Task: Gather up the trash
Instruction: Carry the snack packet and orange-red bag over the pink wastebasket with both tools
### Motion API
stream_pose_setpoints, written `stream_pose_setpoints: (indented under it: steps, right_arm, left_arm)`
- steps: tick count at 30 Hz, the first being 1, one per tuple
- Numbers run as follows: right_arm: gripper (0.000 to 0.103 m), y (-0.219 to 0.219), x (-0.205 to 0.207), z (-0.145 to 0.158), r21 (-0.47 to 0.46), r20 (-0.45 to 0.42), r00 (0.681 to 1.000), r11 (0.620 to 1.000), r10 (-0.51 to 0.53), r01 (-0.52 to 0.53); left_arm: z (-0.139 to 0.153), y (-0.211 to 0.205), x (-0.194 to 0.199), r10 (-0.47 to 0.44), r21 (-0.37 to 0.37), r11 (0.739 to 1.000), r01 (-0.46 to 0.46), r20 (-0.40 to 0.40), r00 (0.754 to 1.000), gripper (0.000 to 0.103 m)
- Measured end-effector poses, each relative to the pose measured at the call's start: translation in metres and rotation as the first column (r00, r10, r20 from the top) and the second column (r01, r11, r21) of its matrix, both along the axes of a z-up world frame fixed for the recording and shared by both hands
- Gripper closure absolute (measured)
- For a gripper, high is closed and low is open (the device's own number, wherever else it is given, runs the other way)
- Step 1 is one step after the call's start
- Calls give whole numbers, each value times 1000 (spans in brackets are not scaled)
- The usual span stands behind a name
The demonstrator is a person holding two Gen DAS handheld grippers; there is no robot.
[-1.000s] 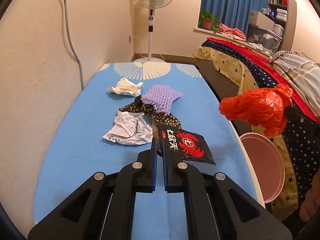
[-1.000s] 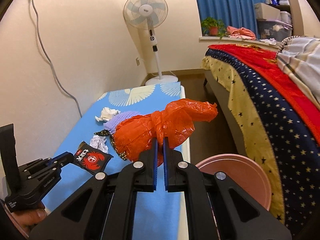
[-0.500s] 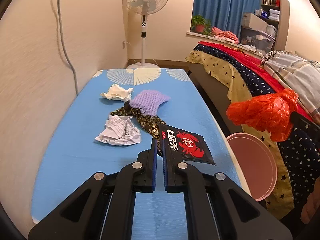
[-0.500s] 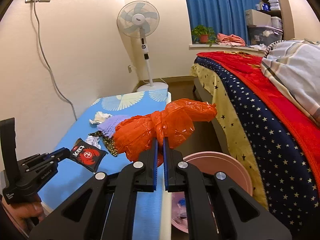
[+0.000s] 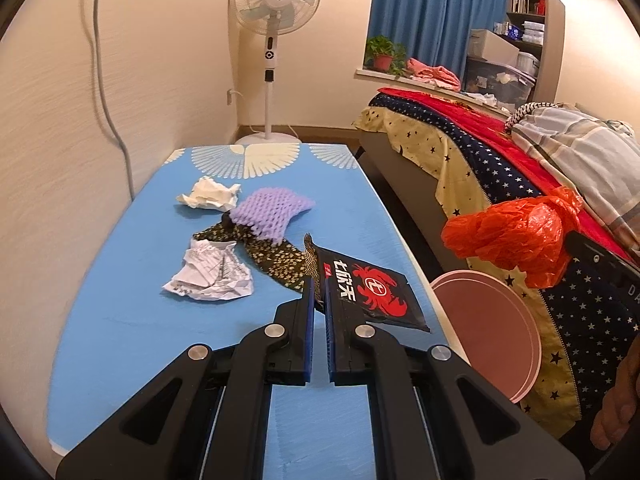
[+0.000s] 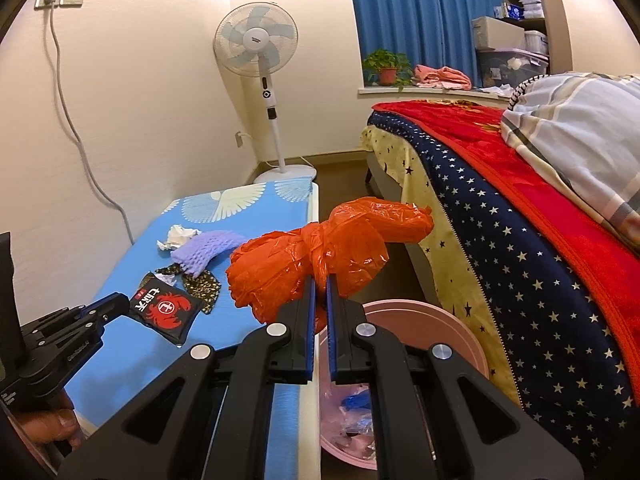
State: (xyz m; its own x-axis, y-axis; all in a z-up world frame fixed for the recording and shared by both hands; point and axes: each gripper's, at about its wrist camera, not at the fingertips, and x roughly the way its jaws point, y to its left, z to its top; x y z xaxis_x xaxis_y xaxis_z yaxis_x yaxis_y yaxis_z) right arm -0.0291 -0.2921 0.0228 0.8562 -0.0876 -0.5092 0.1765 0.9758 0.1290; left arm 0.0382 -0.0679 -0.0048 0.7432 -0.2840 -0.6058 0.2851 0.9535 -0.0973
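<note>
Two grippers are in use, and each one holds a piece of trash. The left gripper (image 5: 318,300) has its blue pads nearly together, clamped on the corner of a black snack packet with a red crab (image 5: 370,290); a strip of the dark patterned wrapper (image 5: 276,258) also rises between the pads. The packet is lifted a little above the blue table mat (image 5: 120,320), near its right edge. In the right wrist view the same packet (image 6: 166,308) hangs from the left gripper (image 6: 116,306) over the mat.

The right gripper (image 6: 319,284) is closed to a narrow gap on a knotted orange plastic bag (image 6: 316,258). The bag is in the air, above the gap between the table and the bed (image 6: 520,240), and just over the pink trash bin (image 6: 460,340). This bin stands on the floor beside the table and already has some plastic inside. From the left wrist view the orange bag (image 5: 516,236) is seen above the bin rim (image 5: 520,336).

Four pieces lie on the mat: a crumpled white tissue (image 5: 210,198), a purple foam fruit net (image 5: 272,214) that touches the patterned wrapper, and a crumpled printed paper (image 5: 210,276) just beside the wrapper. A standing fan (image 5: 276,12) is behind the table.
</note>
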Motion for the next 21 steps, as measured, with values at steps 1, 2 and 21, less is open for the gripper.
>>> stream_pose_setpoints:
  steps: [1, 2, 21]
  right_arm:
    - [98, -1, 0, -1, -1, -1, 1000, 1000, -2, 2]
    - [98, -2, 0, -1, -4, -2, 1000, 1000, -6, 6]
    - [98, -18, 4, -8, -36, -21, 996, 996, -83, 82]
  left_arm:
    - [0, -2, 0, -3, -1, 1000, 3, 3, 1000, 98]
    - [0, -3, 0, -5, -2, 1000, 5, 4, 1000, 98]
    - [-7, -46, 4, -99, -10, 995, 99, 29, 995, 98]
